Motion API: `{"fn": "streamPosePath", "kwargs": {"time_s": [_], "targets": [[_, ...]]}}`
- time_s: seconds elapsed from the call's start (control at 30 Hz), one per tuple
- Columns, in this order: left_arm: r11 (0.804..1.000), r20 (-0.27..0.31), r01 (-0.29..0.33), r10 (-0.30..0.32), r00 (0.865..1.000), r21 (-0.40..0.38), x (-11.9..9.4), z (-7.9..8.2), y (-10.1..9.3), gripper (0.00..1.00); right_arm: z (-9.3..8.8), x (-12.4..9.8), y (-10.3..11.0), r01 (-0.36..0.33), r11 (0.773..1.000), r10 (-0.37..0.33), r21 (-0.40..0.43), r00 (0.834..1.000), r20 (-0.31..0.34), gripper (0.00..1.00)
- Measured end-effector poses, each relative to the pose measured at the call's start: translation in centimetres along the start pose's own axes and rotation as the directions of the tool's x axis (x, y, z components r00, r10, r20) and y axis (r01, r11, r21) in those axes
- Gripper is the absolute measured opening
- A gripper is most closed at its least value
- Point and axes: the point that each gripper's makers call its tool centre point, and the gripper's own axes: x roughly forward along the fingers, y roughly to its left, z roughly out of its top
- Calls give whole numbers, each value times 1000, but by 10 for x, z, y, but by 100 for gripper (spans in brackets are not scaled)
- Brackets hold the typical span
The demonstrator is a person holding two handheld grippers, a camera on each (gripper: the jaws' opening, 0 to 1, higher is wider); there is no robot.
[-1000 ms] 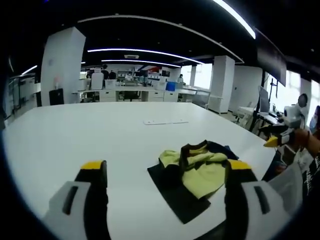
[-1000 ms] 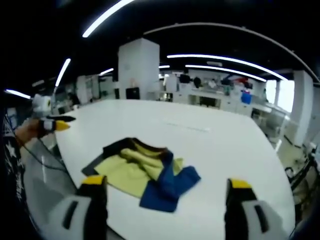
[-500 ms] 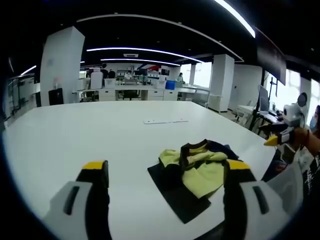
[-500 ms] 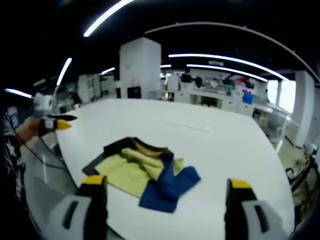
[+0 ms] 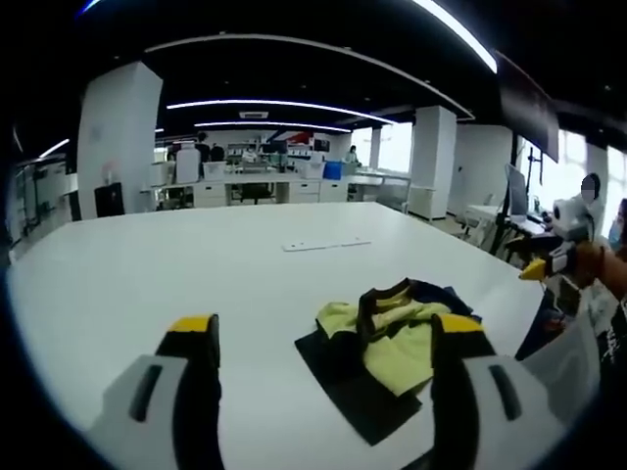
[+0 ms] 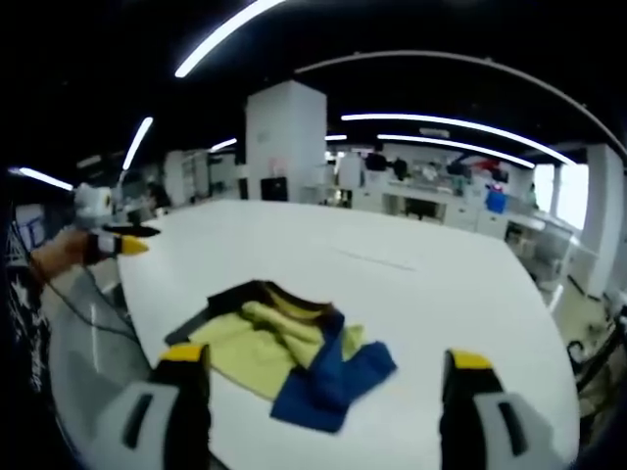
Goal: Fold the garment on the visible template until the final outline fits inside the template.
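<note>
Left gripper view: the left gripper (image 5: 323,338) is held above a wide white bench (image 5: 147,264), its two yellow-tipped fingers (image 5: 193,325) spread wide with nothing between them. The garment (image 5: 397,328), a crumpled heap of pale yellow, dark brown and blue cloth, lies on the bench toward the near right edge, partly behind the right-hand finger. It sits on a dark rectangular template (image 5: 353,397), one corner of which sticks out toward the camera from under the cloth. A thin flat white strip (image 5: 326,244) lies farther out on the bench, well apart from the garment. At the right edge of the view the right gripper (image 5: 545,266) comes in, yellow tip pointing toward the bench, held off the bench's edge; whether it is spread cannot be told here. Beyond the bench stands a white pillar (image 5: 118,137) and rows of desks. Right gripper view: the right gripper (image 6: 318,362) also hovers over the bench (image 6: 441,284), fingers (image 6: 468,362) spread wide and empty. The garment (image 6: 289,352) lies between them in the view, yellow part to the left, blue part (image 6: 333,382) to the right, a dark collar at the back. The template (image 6: 191,328) shows as a dark edge at the garment's left. The left gripper (image 6: 122,245) shows at the left edge, held in a hand (image 6: 61,250) off the bench.
</note>
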Motion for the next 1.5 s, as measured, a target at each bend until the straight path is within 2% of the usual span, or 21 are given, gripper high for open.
{"fn": "streamPosePath", "kwargs": {"time_s": [0.17,0.3,0.63,0.87,1.1,1.23,1.5], "targets": [[998,10,48,-49,999,27,8,10,-3,79,3,4,0,5,1000,-5,4,1000,-8,90],[996,0,83,-83,997,37,17,8,-8,74,2,13,1,-3,1000,4,19,1000,-20,82],[982,-56,168,-163,985,88,43,-14,-28,59,-4,37,10,-28,998,29,49,999,-26,65],[972,-104,209,-198,975,109,60,-36,-34,47,-14,56,5,-18,998,21,68,999,-44,41],[964,-155,225,-203,967,140,75,-56,-44,34,-32,77,4,-30,996,37,82,996,-83,28],[963,-182,240,-216,959,122,85,-76,-42,30,-40,86,6,-38,996,47,79,993,-105,23],[968,-206,241,-222,953,72,98,-90,-37,23,-56,103,5,-38,995,51,95,988,-147,14]]}}
